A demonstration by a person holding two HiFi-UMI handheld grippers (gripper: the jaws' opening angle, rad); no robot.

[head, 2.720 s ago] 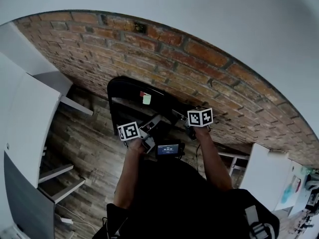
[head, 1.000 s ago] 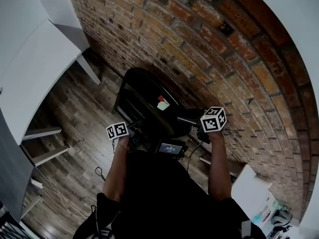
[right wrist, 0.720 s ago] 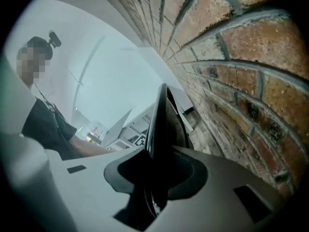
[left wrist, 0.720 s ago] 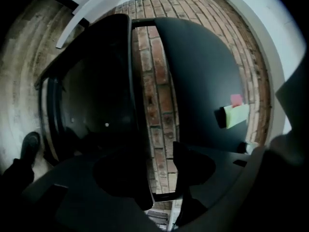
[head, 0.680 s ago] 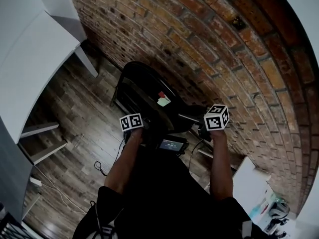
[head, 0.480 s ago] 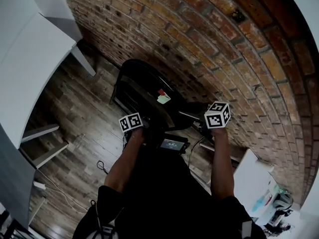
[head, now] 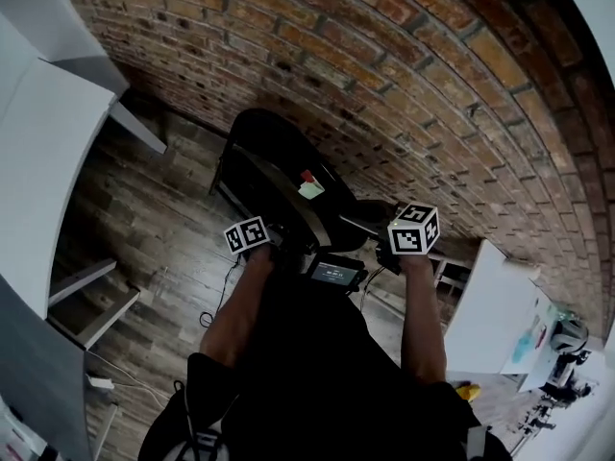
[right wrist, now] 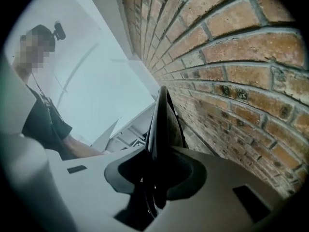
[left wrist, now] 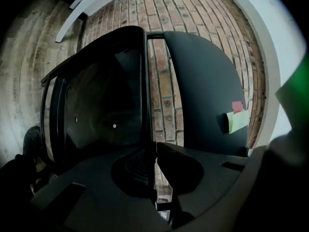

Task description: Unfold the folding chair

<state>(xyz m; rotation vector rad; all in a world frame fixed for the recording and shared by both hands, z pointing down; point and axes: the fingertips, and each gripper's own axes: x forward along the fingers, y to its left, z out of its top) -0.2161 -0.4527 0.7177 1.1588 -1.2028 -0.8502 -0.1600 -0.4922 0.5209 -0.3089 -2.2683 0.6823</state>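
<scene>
Running the whole width of the room is a red brick wall point(head: 404, 84), with a dark plank floor point(head: 144, 209) at its foot and a white table point(head: 38, 161) off to the left. Against the bricks stands the black folding chair point(head: 274, 161), folded but not quite flat: in the left gripper view a strip of brick shows between its rounded backrest and the seat panel and frame beside it.

The person stands right up to the chair with a gripper in each hand. The right gripper point(right wrist: 158, 166) is clamped on the chair. One of its thin black panels runs edge-on straight up out of the jaws, held on both sides, with the wall close on the right. The left gripper point(left wrist: 154, 151) has just closed its jaws. They meet tip to tip, and I see nothing caught between them. The chair's upright frame tube rises just behind the tips, a shade left of where they meet. Whether the tips touch it, I cannot tell.

Stuck on the backrest are two small sticky notes point(left wrist: 235, 119), one red, one pale green.
</scene>
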